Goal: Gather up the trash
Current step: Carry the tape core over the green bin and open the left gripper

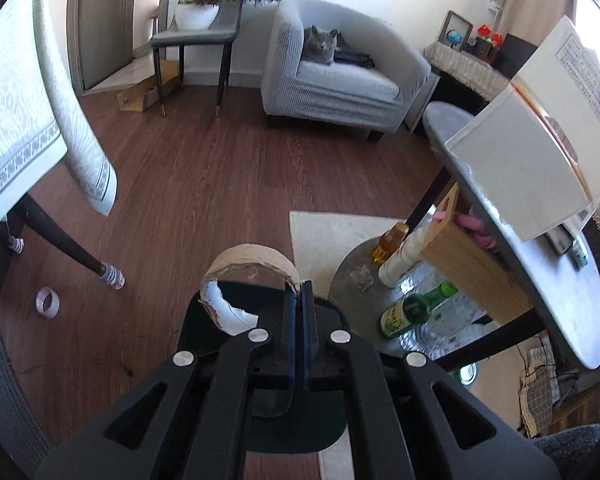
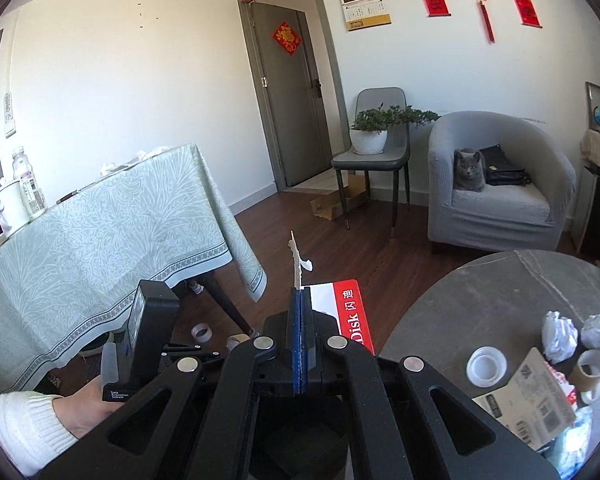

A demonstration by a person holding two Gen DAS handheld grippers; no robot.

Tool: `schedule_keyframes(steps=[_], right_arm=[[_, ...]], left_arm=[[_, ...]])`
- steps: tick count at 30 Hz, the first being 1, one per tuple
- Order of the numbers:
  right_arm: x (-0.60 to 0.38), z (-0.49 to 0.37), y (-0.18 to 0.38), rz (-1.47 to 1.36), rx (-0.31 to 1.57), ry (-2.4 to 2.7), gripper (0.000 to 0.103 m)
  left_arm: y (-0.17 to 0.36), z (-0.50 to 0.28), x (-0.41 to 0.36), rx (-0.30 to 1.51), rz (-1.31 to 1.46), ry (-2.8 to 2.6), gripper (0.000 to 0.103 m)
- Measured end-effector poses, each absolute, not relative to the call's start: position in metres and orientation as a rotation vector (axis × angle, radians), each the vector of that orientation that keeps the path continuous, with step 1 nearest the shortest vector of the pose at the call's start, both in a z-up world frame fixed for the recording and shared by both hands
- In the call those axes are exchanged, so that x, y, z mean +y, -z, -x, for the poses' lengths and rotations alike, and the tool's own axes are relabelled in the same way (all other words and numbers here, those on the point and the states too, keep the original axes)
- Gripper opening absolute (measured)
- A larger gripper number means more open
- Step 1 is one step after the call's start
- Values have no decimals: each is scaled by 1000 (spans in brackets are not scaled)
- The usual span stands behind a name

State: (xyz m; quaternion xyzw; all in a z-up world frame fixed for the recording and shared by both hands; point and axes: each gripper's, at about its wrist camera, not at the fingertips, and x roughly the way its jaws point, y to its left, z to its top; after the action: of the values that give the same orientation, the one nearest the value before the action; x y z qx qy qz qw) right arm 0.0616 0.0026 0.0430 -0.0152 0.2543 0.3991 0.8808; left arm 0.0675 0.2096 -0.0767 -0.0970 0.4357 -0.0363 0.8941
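The left tongs [image 1: 299, 300] are closed on the wall of a torn brown cardboard tape core [image 1: 249, 265], held up over the dark wood floor [image 1: 204, 184]. The right tongs [image 2: 299, 300] are pressed shut on a thin, ragged white scrap [image 2: 298, 260], with a red-and-white SanDisk card package [image 2: 346, 312] just behind them; whether they also pinch it I cannot tell. No bin shows in either view, so both loads should stay firmly clamped during carrying, the flimsy scrap especially. More trash waits: a small pale tape ring [image 1: 48, 301] on the floor and crumpled white paper balls [image 2: 560, 336] on the round grey tabletop [image 2: 500, 288].
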Motion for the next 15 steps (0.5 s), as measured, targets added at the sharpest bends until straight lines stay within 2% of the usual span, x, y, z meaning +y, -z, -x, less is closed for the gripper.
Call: schedule_keyframes(steps=[15], right_arm=[[64, -61, 10, 83, 695, -895, 0]], left_arm=[[161, -62, 219, 1144, 151, 88, 4]])
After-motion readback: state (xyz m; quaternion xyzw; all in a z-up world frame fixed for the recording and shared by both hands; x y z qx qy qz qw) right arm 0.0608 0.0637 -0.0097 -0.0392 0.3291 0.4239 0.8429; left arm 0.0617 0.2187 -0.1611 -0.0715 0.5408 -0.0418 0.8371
